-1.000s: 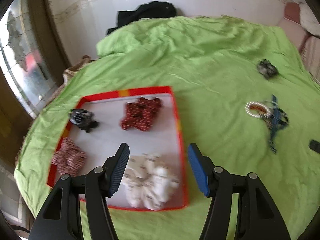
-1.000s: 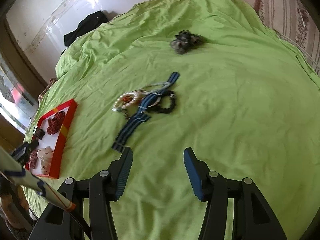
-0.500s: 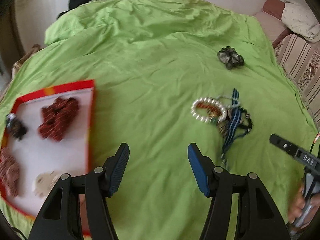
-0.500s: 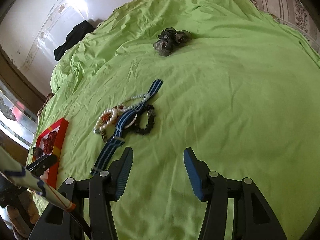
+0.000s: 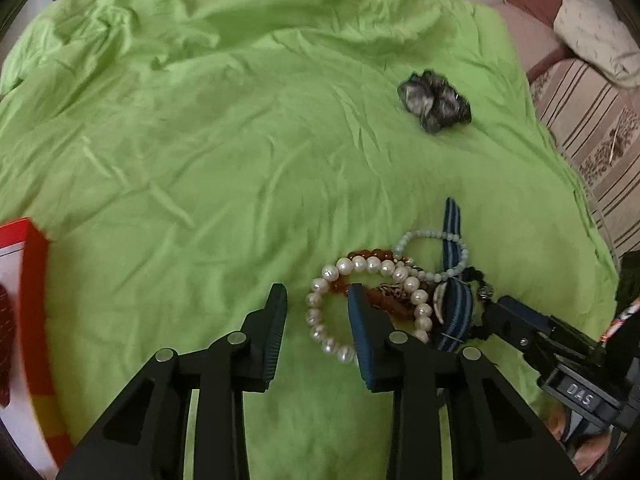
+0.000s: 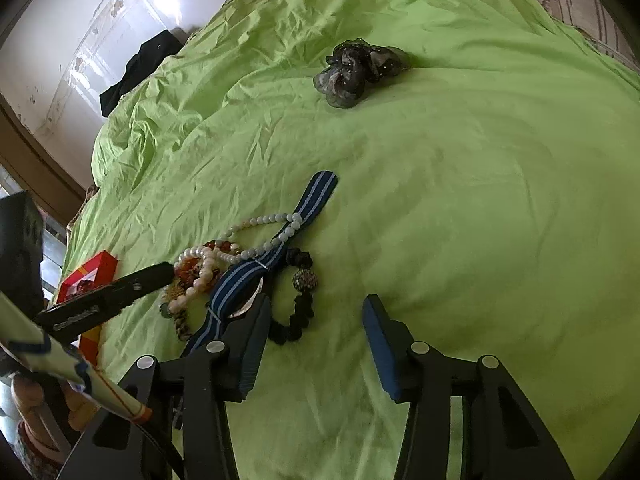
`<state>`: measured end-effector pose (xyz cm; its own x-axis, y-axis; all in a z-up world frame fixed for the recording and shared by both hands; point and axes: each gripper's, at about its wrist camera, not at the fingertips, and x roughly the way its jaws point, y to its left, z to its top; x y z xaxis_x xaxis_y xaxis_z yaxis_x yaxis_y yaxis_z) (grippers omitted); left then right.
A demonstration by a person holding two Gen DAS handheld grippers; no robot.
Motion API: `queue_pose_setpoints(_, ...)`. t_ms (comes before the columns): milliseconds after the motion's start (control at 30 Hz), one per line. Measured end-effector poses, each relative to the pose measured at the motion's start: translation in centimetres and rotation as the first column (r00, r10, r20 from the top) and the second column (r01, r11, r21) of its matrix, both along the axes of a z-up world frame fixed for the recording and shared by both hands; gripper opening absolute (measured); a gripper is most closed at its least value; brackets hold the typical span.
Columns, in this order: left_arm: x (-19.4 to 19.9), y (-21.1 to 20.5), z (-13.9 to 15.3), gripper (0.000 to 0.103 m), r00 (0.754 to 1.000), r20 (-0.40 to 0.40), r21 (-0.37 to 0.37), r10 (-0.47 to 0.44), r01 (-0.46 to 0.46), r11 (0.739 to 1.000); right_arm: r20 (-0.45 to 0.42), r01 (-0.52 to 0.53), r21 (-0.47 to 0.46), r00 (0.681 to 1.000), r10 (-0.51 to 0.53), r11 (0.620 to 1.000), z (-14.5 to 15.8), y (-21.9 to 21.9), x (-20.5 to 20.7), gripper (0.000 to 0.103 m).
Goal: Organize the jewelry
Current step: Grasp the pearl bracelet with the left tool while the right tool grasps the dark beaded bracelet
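Observation:
A heap of jewelry lies on the green bedsheet (image 5: 200, 140): a white pearl bracelet (image 5: 326, 314), brown beads, a pale bead strand (image 5: 424, 236), a blue striped strap (image 5: 452, 236) and a black bead bracelet (image 6: 300, 308). My left gripper (image 5: 316, 300) is open, its jaws astride the left side of the pearl bracelet, right jaw inside the loop. My right gripper (image 6: 316, 312) is open just right of the heap, its left jaw over the strap (image 6: 276, 252) and the black bracelet. The pearls also show in the right wrist view (image 6: 200, 268).
A dark grey scrunchie (image 5: 434, 102) lies farther back on the sheet; it also shows in the right wrist view (image 6: 352, 68). A red-rimmed tray (image 5: 34, 280) sits at the left edge, also seen at the left (image 6: 94, 270). A striped sofa (image 5: 592, 120) borders the right.
My left gripper has swung right from the tray to the jewelry heap and narrowed around the pearl bracelet's edge. My right gripper has moved closer to the heap.

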<state>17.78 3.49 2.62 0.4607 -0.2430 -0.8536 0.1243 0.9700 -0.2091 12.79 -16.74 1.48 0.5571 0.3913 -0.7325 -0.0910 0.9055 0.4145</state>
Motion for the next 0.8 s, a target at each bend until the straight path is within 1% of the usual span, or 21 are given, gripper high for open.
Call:
queue_pose_setpoints(33,0.2,-0.2,-0.5,0.026,1.0,-0.005,-0.005,-0.01,0.01,1.0,0.003,-0.001,-0.003,1.0,0.001,1.0,-0.1,0.0,0.1,0.049)
queue_pose_setpoints(100,0.4,-0.2,-1.1,0.023,1.0,-0.002,-0.018,-0.008,0.008,1.0,0.007,0.0,-0.01,1.0,0.0,1.0,-0.3,0.0,0.3,0.042)
queue_pose_setpoints(133,0.3,-0.1,-1.3,0.021,1.0,0.003,-0.021,-0.005,0.005,1.0,0.009,0.001,-0.014,1.0,0.0,1.0,-0.4,0.0,0.3,0.041)
queue_pose_setpoints(200,0.2,-0.4,-1.5,0.01,1.0,0.016,-0.002,0.002,-0.002,1.0,0.02,-0.004,-0.034,1.0,0.005,0.999,-0.6,0.4,0.5,0.041)
queue_pose_setpoints(233,0.1,-0.5,-1.5,0.009,1.0,0.019,0.004,0.002,-0.002,1.0,0.027,-0.008,-0.052,1.0,0.01,0.999,-0.5,0.7,0.5,0.04)
queue_pose_setpoints(267,-0.1,-0.7,-1.4,0.009,1.0,0.023,0.014,0.003,-0.004,1.0,0.039,-0.014,-0.08,0.999,0.017,0.997,-0.5,1.1,0.5,0.037)
queue_pose_setpoints(300,-0.3,-1.0,-1.2,0.009,1.0,0.027,0.027,0.006,-0.007,1.0,0.046,-0.021,-0.097,0.999,0.026,0.995,-0.4,1.5,0.5,0.026)
queue_pose_setpoints(333,-0.5,-1.1,-1.0,0.009,0.999,0.032,0.034,0.008,-0.01,0.999,0.05,-0.031,-0.103,0.998,0.037,0.994,-0.4,1.7,0.4,0.019)
queue_pose_setpoints(367,-0.9,-1.1,-0.6,0.009,0.999,0.039,0.032,0.012,-0.013,0.999,0.054,-0.04,-0.1,0.998,0.045,0.994,-0.3,1.8,0.3,0.014)
queue_pose_setpoints(533,-4.2,-0.8,2.7,0.009,0.995,0.094,0.004,0.017,-0.017,1.0,0.08,0.001,-0.064,0.997,0.004,0.998,0.9,0.5,-1.0,0.014)
queue_pose_setpoints(700,-8.6,-0.1,7.1,0.009,0.985,0.17,-0.037,0.004,0.003,0.999,0.128,0.043,-0.051,0.991,-0.036,0.998,3.8,-1.1,-3.6,0.014)
queue_pose_setpoints(800,-10.6,0.5,8.9,0.009,0.982,0.187,-0.061,0.008,0.003,0.998,0.15,0.051,-0.042,0.988,-0.044,0.998,5.7,-1.7,-5.2,0.014)
